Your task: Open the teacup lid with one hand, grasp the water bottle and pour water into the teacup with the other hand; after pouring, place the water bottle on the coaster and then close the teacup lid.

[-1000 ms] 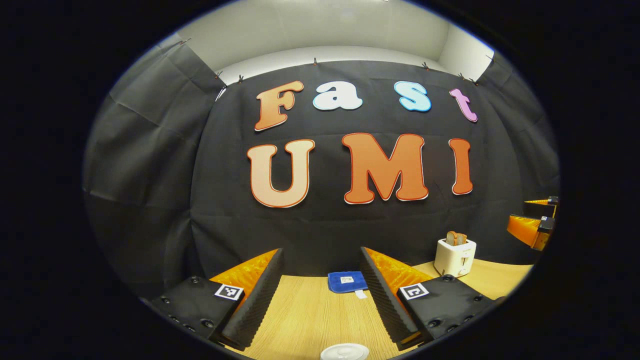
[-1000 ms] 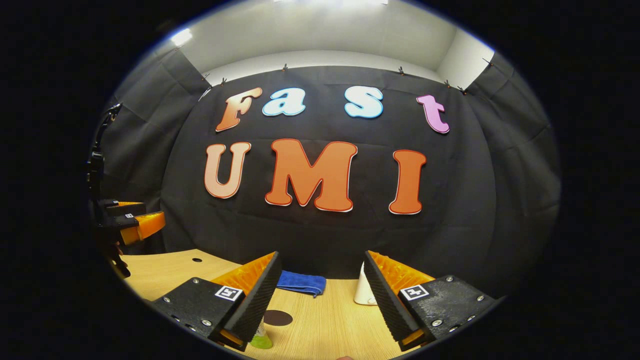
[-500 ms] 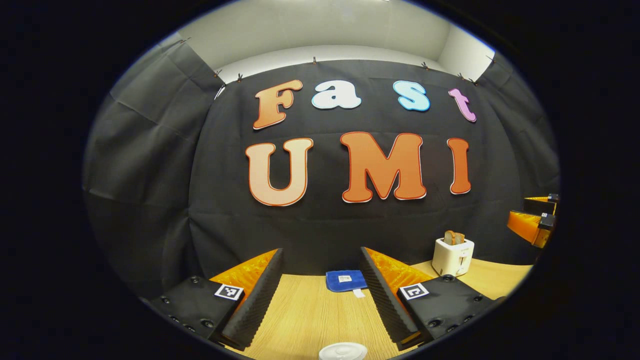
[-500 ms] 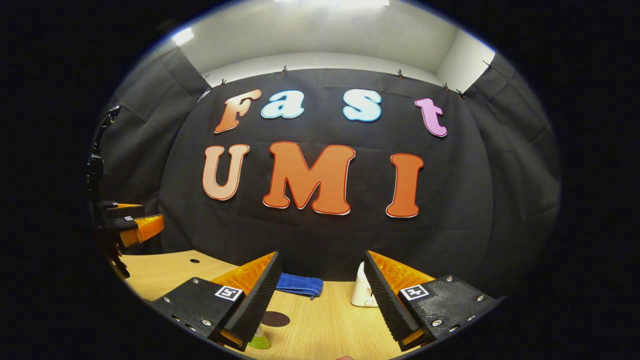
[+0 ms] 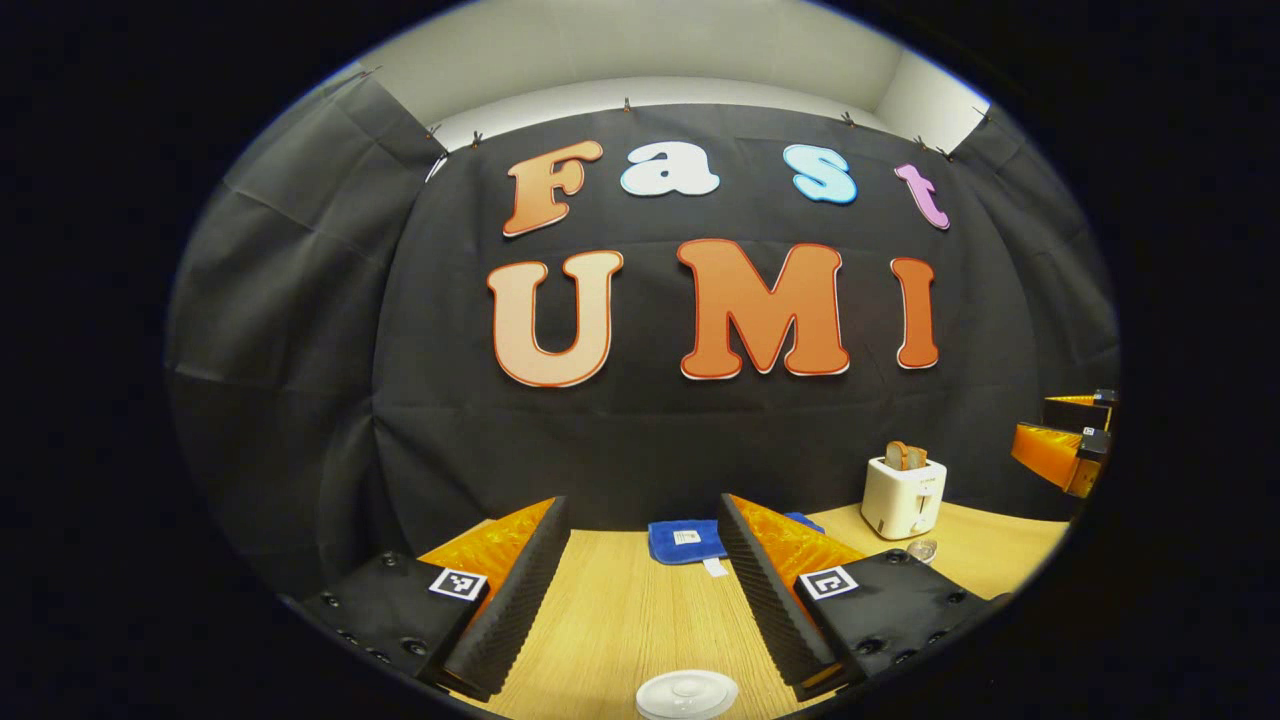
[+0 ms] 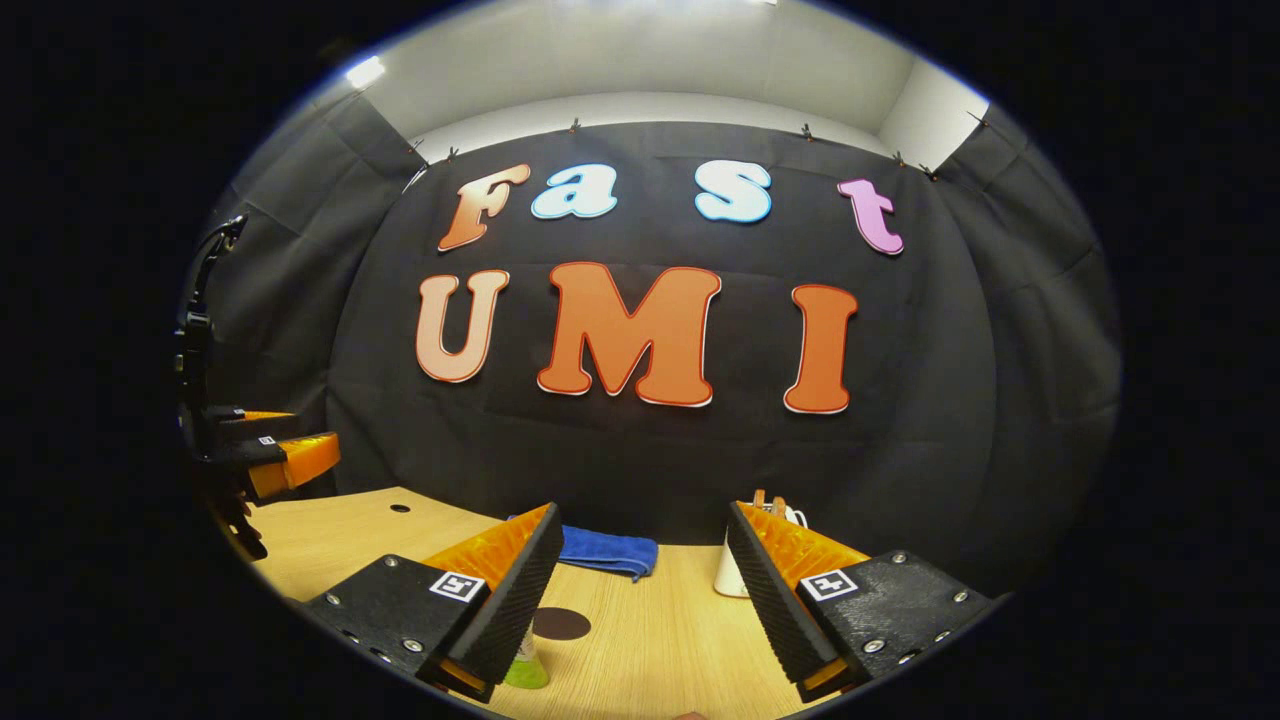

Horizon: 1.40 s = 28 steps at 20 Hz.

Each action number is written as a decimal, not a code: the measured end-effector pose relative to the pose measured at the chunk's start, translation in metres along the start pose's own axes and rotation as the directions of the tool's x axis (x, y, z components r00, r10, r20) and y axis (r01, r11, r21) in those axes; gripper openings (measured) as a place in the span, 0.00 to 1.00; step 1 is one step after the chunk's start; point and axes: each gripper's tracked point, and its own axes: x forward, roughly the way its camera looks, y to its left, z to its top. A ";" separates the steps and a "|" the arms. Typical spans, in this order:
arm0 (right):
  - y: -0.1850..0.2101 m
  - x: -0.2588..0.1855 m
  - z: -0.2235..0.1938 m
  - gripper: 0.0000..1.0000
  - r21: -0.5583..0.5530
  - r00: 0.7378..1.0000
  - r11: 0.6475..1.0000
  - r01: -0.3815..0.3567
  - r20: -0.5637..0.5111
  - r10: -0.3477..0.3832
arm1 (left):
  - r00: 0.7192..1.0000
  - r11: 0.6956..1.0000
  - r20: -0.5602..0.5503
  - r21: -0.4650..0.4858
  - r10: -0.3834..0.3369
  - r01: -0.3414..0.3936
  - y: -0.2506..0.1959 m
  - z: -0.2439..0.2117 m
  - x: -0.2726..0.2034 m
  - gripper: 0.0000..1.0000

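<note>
Below your left gripper (image 5: 643, 590), fingers spread and empty, sits the teacup lid (image 5: 687, 694); your right gripper (image 6: 640, 590) is likewise released.

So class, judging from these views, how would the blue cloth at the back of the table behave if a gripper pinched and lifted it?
The blue cloth lies folded and soft-edged, so it would probably sag floppy. It looks thin, likely light. Its towel-like surface probably grips well and cannot roll.

Black cloth (image 5: 300, 330) hangs on clips as the booth's wall, a pale wall (image 6: 640, 60) above it. A bright spot, perhaps a lamp (image 6: 363, 71), shines at the upper left. The surface (image 5: 620, 620) is light wood.
</note>
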 end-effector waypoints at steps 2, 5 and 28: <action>0.007 -0.001 -0.016 1.00 0.005 0.999 1.000 -0.025 -0.031 0.025 | 0.999 1.000 -0.032 -0.001 -0.017 0.017 -0.002 -0.017 -0.001 0.96; 0.013 -0.001 -0.033 0.99 -0.004 0.998 0.999 -0.044 -0.046 0.044 | 0.995 0.999 -0.089 -0.010 -0.047 0.046 -0.008 -0.046 -0.004 0.96; 0.060 -0.009 -0.131 0.99 0.027 0.958 0.979 -0.200 -0.206 0.201 | 0.913 0.984 -0.394 0.088 -0.106 0.152 -0.031 -0.199 -0.024 0.80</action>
